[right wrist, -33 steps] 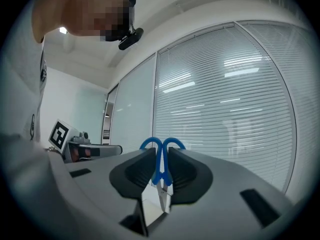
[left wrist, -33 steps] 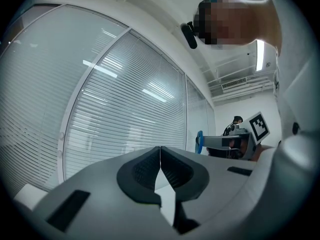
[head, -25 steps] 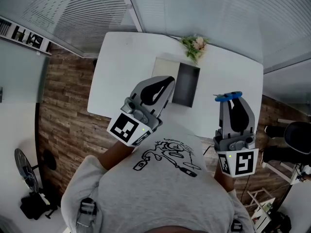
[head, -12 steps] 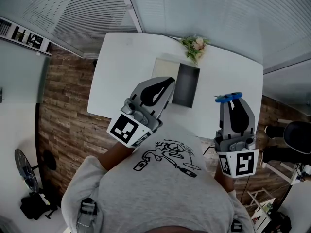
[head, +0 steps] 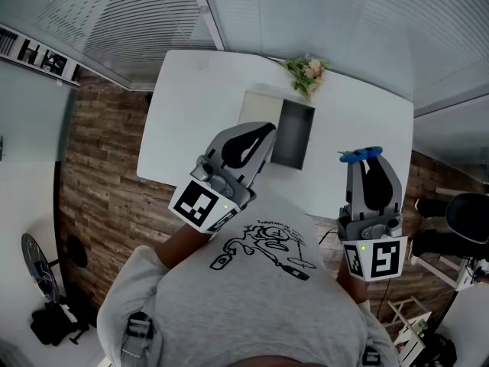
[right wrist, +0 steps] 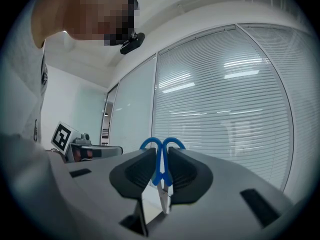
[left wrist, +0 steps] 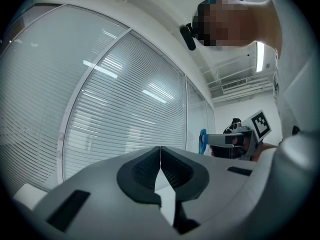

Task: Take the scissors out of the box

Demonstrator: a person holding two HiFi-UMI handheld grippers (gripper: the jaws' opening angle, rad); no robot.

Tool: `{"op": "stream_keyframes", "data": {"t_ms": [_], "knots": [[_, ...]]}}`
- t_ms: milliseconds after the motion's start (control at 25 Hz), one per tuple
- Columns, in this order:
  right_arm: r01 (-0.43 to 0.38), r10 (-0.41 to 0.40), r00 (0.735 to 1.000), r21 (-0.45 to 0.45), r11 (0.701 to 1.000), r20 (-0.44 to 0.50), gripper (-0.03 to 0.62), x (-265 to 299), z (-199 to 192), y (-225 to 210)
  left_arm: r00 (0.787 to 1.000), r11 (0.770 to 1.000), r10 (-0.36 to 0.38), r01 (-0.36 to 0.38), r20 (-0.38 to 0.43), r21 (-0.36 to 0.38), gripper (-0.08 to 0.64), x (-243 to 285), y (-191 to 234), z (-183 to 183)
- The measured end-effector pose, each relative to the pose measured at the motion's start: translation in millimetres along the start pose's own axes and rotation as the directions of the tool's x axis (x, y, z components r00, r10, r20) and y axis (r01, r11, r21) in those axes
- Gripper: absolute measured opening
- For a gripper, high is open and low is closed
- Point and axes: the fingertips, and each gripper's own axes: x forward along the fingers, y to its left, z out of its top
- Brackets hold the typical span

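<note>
Blue-handled scissors [right wrist: 161,160] are pinched between the pads of my right gripper [right wrist: 161,173], handles up and blades pointing down and back. In the head view the scissors [head: 359,154] stick out at the tip of the right gripper [head: 365,159], held above the table's right side, clear of the box. The open box [head: 293,134], dark inside with its lid [head: 258,115] laid to the left, sits on the white table [head: 191,105]. My left gripper [head: 263,132] hangs shut and empty just left of the box; its pads [left wrist: 149,170] meet.
A small flower bunch [head: 307,72] stands behind the box at the table's far edge. Blinds and glass walls surround the table. Wooden floor lies to the left, and a dark chair [head: 466,216] stands at the right.
</note>
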Motion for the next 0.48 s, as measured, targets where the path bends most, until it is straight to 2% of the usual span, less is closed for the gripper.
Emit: {"op": "stream_keyframes", "data": {"t_ms": [480], "knots": [[-0.002,0.002,1.0,0.01,1.0,0.0,0.084,3.0,-1.5,-0.7,1.0,1.0,0.012,-0.012,0.004,-0.009,0.02,0.2,2.7,-0.2]]}}
